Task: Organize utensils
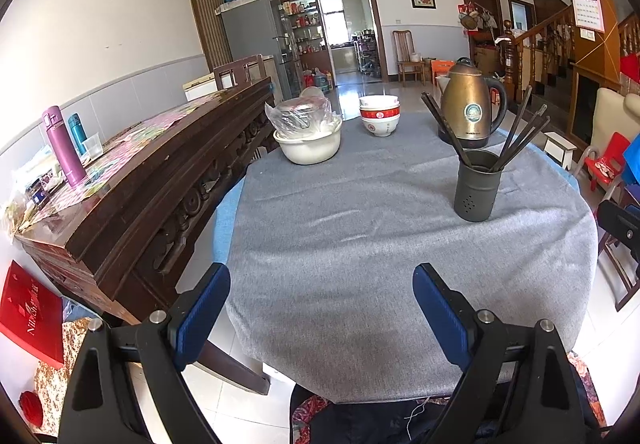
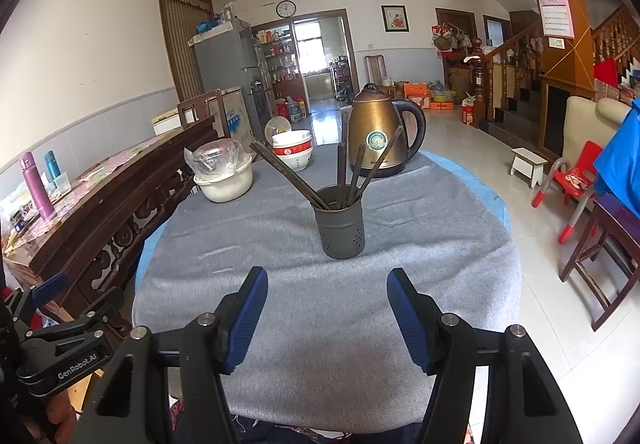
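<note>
A plain grey cloth [image 2: 320,316] covers the counter, with a light blue layer [image 2: 472,171] showing at its edge. The utensil holder [image 2: 340,228] is dark grey with small round holes, and the chopsticks [image 2: 342,171] in it are dark brown. The kettle [image 2: 374,131] is bronze with a black handle and a green round emblem. The stacked bowls [image 2: 294,151] are white with red bands. The fingers [image 2: 248,320] carry ribbed blue pads on black frames.

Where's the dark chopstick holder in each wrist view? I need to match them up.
Left wrist: chopstick holder right of centre, beyond the right finger.
Right wrist: chopstick holder centred, straight ahead between the fingers.
Shared landmark: bronze kettle directly behind it.
</note>
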Action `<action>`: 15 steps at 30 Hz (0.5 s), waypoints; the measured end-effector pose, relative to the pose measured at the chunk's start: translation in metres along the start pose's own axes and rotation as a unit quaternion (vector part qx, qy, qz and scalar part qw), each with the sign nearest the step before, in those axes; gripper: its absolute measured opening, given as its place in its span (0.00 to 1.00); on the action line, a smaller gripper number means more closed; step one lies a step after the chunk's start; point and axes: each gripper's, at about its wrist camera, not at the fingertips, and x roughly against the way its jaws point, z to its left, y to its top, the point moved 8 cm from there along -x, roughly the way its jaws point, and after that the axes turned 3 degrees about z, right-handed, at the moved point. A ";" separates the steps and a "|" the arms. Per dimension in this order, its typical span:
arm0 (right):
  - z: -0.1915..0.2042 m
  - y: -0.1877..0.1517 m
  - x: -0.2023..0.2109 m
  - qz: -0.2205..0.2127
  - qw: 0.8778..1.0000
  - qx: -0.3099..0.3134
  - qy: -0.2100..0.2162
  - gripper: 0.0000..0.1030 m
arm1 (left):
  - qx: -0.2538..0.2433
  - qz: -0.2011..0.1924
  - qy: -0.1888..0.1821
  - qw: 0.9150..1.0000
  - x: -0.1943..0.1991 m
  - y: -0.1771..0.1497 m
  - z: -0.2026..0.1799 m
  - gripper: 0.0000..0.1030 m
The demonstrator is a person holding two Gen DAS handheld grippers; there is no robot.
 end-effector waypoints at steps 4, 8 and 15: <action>0.000 0.002 0.000 -0.002 1.000 -0.002 -0.001 0.65 | 0.000 0.000 0.001 1.000 -0.001 0.001 0.000 0.90; 0.002 0.003 -0.001 -0.003 1.000 -0.001 -0.002 0.65 | 0.001 0.000 0.002 1.000 -0.001 0.001 0.001 0.90; -0.001 0.016 -0.004 -0.009 1.000 0.005 -0.003 0.65 | 0.003 0.003 0.005 1.000 -0.006 0.004 0.000 0.90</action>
